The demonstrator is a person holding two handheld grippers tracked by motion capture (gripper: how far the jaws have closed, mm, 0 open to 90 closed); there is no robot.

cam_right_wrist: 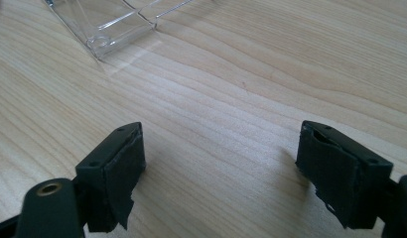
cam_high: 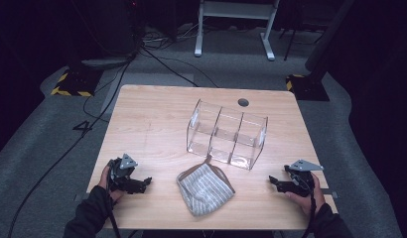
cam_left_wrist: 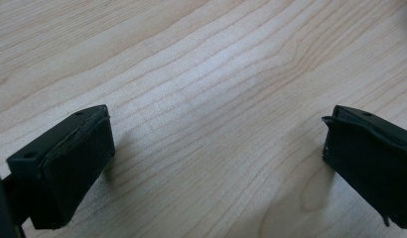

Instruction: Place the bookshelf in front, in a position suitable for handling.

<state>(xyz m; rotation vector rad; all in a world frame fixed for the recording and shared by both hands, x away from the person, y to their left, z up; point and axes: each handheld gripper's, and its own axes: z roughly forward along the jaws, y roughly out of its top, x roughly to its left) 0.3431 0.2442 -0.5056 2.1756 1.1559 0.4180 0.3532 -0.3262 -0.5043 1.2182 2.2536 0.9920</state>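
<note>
A clear plastic organiser (cam_high: 226, 134) with three compartments stands on the wooden table (cam_high: 157, 114), right of centre. In front of it lies a grey striped fabric pouch (cam_high: 205, 188) with a brown rim. My left gripper (cam_high: 146, 182) rests near the table's front left, open, its black jaws wide apart over bare wood (cam_left_wrist: 216, 124). My right gripper (cam_high: 272, 181) sits at the front right, open too, nothing between its jaws. A corner of the organiser (cam_right_wrist: 107, 25) lies ahead of the right gripper, at the upper left of its view.
A round cable hole (cam_high: 243, 102) sits at the table's far edge. Beyond the table are grey carpet, black cables (cam_high: 107, 84), a white frame's legs (cam_high: 234, 29) and yellow-black floor plates (cam_high: 72, 82). Bare wood lies between each gripper and the pouch.
</note>
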